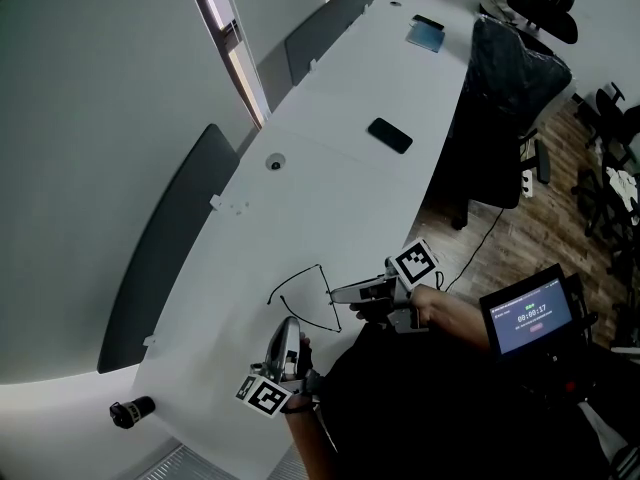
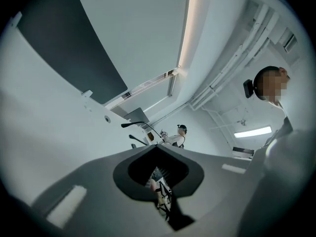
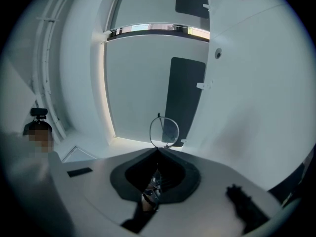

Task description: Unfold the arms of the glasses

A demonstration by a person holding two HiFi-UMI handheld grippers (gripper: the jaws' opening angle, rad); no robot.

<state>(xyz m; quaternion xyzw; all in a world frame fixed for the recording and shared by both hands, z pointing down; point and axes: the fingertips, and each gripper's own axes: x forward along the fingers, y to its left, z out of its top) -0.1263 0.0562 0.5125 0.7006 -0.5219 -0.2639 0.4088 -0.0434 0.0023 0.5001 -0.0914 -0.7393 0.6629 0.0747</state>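
Glasses (image 3: 163, 130) at near edge of table (image 1: 330, 188), between both my tongs. Right tongs (image 3: 158, 150) closed on lens rim. Left tongs (image 2: 157, 146) closed beside an arm (image 2: 140, 125); can't tell if the wire is pinched. My judgement: keep right steady, swing arm out about its hinge, gently, without twisting the frame.

The small screen (image 1: 528, 316) shows 00:00:17, faintly
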